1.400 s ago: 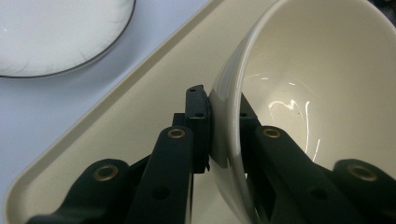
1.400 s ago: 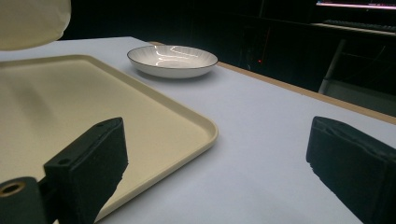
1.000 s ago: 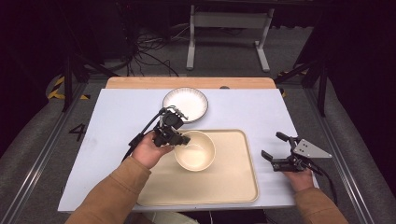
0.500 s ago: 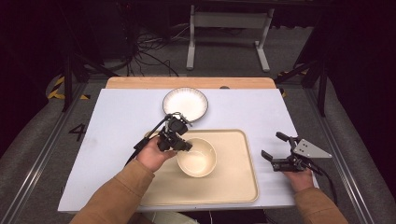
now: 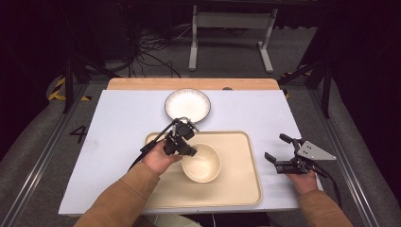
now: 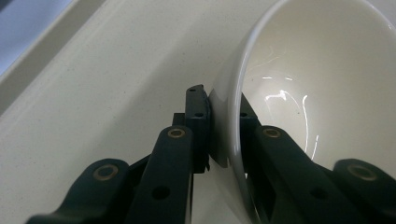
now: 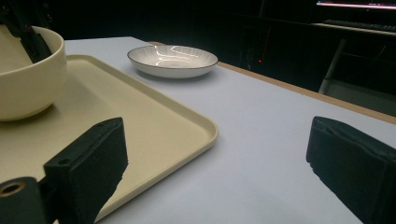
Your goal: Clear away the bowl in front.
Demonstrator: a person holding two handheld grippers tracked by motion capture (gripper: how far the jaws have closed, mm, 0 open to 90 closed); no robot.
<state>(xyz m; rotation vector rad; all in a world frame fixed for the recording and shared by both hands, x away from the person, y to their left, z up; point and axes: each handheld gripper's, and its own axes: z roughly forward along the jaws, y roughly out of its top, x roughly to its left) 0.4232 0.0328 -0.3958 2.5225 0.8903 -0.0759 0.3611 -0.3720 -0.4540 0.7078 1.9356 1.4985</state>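
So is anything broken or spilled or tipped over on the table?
Nothing stands out. The cream bowl sits on the tray, its rim pinched by the left gripper. The striped plate lies flat on the table. No spills or cracks show.

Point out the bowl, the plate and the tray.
bowl (image 5: 202, 163), high view, inner floor.
plate (image 5: 187, 104), high view, centre.
tray (image 5: 236, 182), high view, bare floor right of the bowl.

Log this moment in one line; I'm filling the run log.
left gripper: shut on bowl rim | bowl: on tray | right gripper: open, beside tray
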